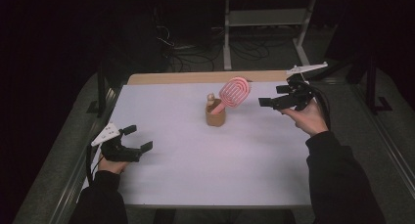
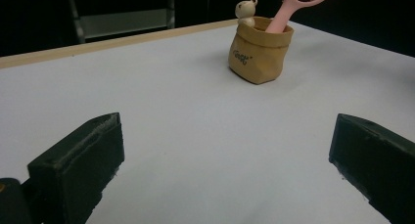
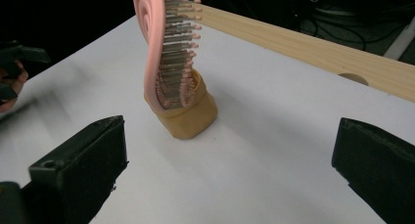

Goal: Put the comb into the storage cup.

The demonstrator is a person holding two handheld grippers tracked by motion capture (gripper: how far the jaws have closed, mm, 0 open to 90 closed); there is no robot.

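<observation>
Approach is the step in hand, by my reading: the right tool (image 1: 275, 102) hangs above the desk (image 1: 195, 155) just beside the pink hairbrush (image 1: 234, 92), jaws spread wide and holding nothing, pointed toward the brush head. The left tool (image 1: 138, 138) sits low near the front left corner of the desk, well apart from everything, jaws likewise spread and empty.

The brush stands handle-down in a small tan pouch (image 1: 215, 117) near the middle of the desk, toward the far side, leaning to the right so its head sticks out past the rim. A little cream bear figure (image 2: 244, 11) peeks out of the same pouch at the other side.

The next move likely calls for closing the right tool on the brush's head or upper handle and lifting it straight along its lean, so the soft pouch does not tip or drag.

The brush is an open, looped oval with rows of pink-tipped bristles (image 3: 177, 62); the pouch has a rolled rim and small dark lettering.
</observation>
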